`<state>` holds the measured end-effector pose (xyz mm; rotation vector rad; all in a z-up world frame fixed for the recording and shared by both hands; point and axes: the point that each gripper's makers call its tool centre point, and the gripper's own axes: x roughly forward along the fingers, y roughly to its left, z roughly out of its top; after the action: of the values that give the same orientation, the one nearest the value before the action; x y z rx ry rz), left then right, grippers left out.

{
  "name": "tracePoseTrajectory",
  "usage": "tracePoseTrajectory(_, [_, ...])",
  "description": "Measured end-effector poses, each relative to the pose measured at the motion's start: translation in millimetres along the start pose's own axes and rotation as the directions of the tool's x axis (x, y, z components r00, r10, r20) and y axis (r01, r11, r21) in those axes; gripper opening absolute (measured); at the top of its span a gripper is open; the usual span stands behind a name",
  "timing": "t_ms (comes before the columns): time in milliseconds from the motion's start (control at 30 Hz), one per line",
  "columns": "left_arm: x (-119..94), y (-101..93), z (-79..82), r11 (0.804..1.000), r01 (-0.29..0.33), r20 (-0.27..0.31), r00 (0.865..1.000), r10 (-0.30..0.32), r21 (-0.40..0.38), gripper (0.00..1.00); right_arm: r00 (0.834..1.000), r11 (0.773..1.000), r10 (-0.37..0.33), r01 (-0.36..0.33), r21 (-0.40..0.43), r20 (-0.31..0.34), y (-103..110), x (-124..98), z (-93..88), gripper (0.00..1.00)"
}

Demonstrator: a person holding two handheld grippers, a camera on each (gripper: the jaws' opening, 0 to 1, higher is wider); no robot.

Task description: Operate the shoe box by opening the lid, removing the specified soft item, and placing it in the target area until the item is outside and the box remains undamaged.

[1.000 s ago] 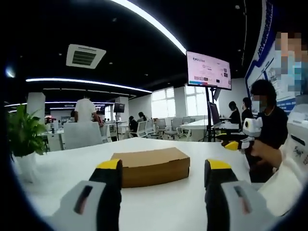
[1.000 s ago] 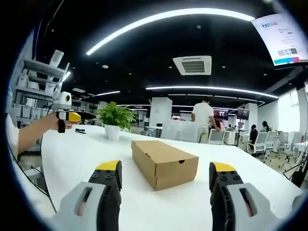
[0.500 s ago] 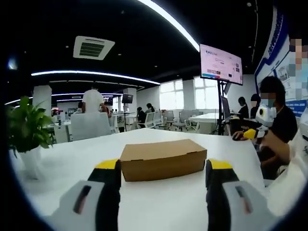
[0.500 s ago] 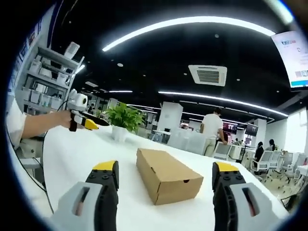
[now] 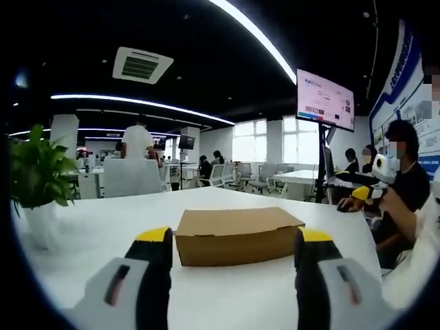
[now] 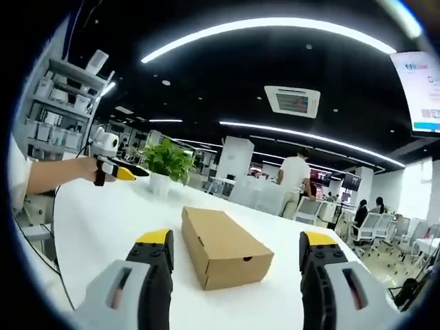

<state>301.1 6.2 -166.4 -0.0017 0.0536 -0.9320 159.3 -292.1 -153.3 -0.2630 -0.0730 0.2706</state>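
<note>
Shoe box (image 5: pixel 237 235): closed, flat on white counter (image 5: pixel 227 302), between both grippers. Left gripper (image 5: pixel 234 240): level, jaws wide, empty. Right gripper (image 6: pixel 234 244): level, jaws wide, empty, facing box end.

Two low, seemingly near views across the table (image 5: pixel 227 295), shared shoe box (image 5: pixel 237 235) (image 6: pixel 221 247).

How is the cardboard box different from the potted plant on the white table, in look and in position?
The cardboard box is brown, low and flat-sided, with its lid closed; the potted plant is green and leafy, standing upright in a white pot. In the right gripper view the box lies near, between the jaws, while the plant stands farther back, closer to the table's far edge. Both rest on the same white table.
</note>
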Motion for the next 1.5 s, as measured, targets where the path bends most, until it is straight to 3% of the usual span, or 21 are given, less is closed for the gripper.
tracePoseTrajectory(133, [6.1,7.7,-5.8,1.000,-0.005,-0.017,1.000,0.005,0.001,0.75,0.996,0.996,0.017,-0.025,-0.091,-0.089,-1.1,15.5,-13.6,0.72])
tracePoseTrajectory(267, [18.7,10.3,-14.6,0.999,0.015,-0.054,0.998,-0.013,0.045,0.78,0.999,0.999,0.014,-0.016,-0.032,-0.043,-1.3,21.9,-6.2,0.75])
tracePoseTrajectory(400, [31.1,20.9,-28.5,0.996,-0.025,-0.143,0.989,0.038,0.089,0.84,0.999,0.998,0.043,-0.043,0.041,-0.006,5.5,26.5,-6.7,0.78])
tracePoseTrajectory(467, [36.2,18.1,-26.4,0.996,0.001,-0.129,0.992,0.011,0.088,0.84,0.993,0.992,0.114,-0.116,-0.055,-0.031,16.4,33.4,-7.2,0.83])
tracePoseTrajectory(500, [38.7,13.6,-23.8,0.997,0.039,-0.112,0.993,-0.031,0.065,0.83,0.990,0.987,0.127,-0.132,-0.095,-0.059,18.4,34.7,-6.5,0.85])
tracePoseTrajectory(600, [41.2,17.1,-17.0,0.998,0.034,-0.071,0.997,-0.031,0.049,0.84,0.994,0.991,0.109,-0.110,-0.079,-0.021,16.9,35.9,4.8,0.87])
tracePoseTrajectory(667, [42.7,20.1,-11.1,0.998,0.037,-0.038,0.999,-0.035,0.055,0.84,0.997,0.997,0.079,-0.079,-0.005,0.015,14.6,37.6,9.0,0.87])
tracePoseTrajectory(800, [48.7,24.0,-5.9,0.997,0.063,-0.008,0.998,-0.062,0.042,0.83,0.996,0.995,0.086,-0.084,0.060,-0.037,17.3,49.8,-12.7,0.88])
tracePoseTrajectory(867, [53.9,27.2,-8.4,0.997,0.062,-0.023,0.998,-0.061,0.046,0.84,0.996,0.993,0.083,-0.078,0.090,-0.046,16.3,56.2,-18.1,0.88])
tracePoseTrajectory(1033, [68.4,35.7,-14.4,0.997,0.057,-0.043,0.998,-0.055,0.059,0.89,0.995,0.993,0.087,-0.083,0.084,-0.045,7.4,68.2,-11.6,0.91])
tracePoseTrajectory(1167, [80.4,38.4,-19.5,0.996,0.067,-0.060,0.996,-0.064,0.060,0.90,0.995,0.976,0.092,-0.082,0.200,-0.043,5.5,72.8,-16.5,0.91])
tracePoseTrajectory(1233, [84.9,39.5,-20.3,0.996,0.068,-0.038,0.997,-0.066,0.059,0.91,0.995,0.979,0.080,-0.068,0.194,-0.052,4.7,76.6,-23.9,0.91])
tracePoseTrajectory(1300, [89.1,38.7,-22.4,0.996,0.079,-0.015,0.997,-0.079,0.031,0.92,0.996,0.979,0.057,-0.043,0.200,-0.064,3.9,77.5,-31.2,0.91])
tracePoseTrajectory(1433, [95.1,42.4,-33.1,0.996,0.084,-0.033,0.996,-0.082,0.038,0.90,0.997,0.982,-0.019,0.034,0.186,-0.080,-7.0,76.2,-43.3,0.92])
tracePoseTrajectory(1500, [99.3,41.7,-36.1,0.995,0.097,0.001,0.995,-0.097,-0.030,0.89,0.995,0.980,-0.044,0.060,0.192,-0.087,-9.6,74.7,-49.6,0.92])
